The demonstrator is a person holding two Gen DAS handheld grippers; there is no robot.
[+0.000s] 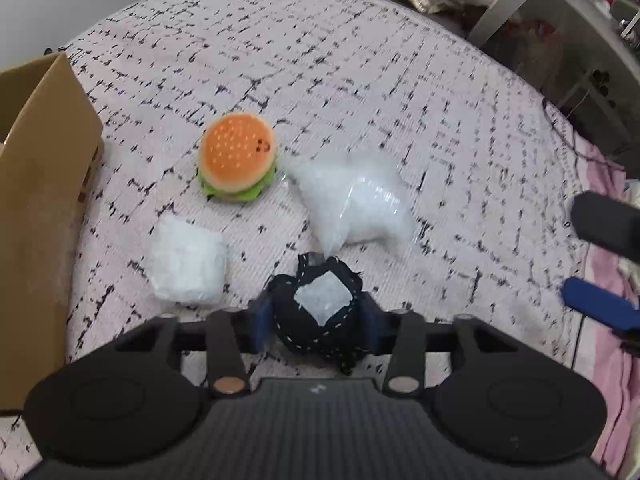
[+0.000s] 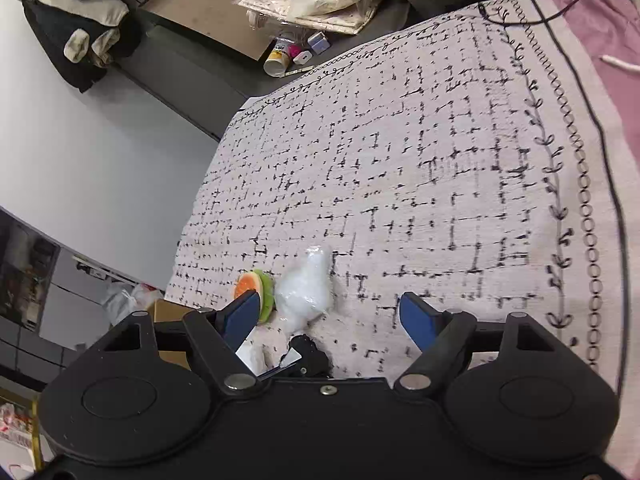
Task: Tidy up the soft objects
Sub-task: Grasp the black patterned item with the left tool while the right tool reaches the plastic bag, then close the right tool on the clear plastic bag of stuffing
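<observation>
My left gripper is shut on a black stitched pouch with a white patch, held just above the bedspread. Ahead lie a plush hamburger, a clear bag of white stuffing and a white bubble-wrap bundle. My right gripper is open and empty above the bedspread. In the right wrist view the hamburger and the stuffing bag lie near its left finger. The right gripper's fingers show at the right edge of the left wrist view.
An open cardboard box stands at the left of the bed; it also shows in the right wrist view. A pink blanket lies along the right edge. Clutter and a cup sit on the floor beyond the bed.
</observation>
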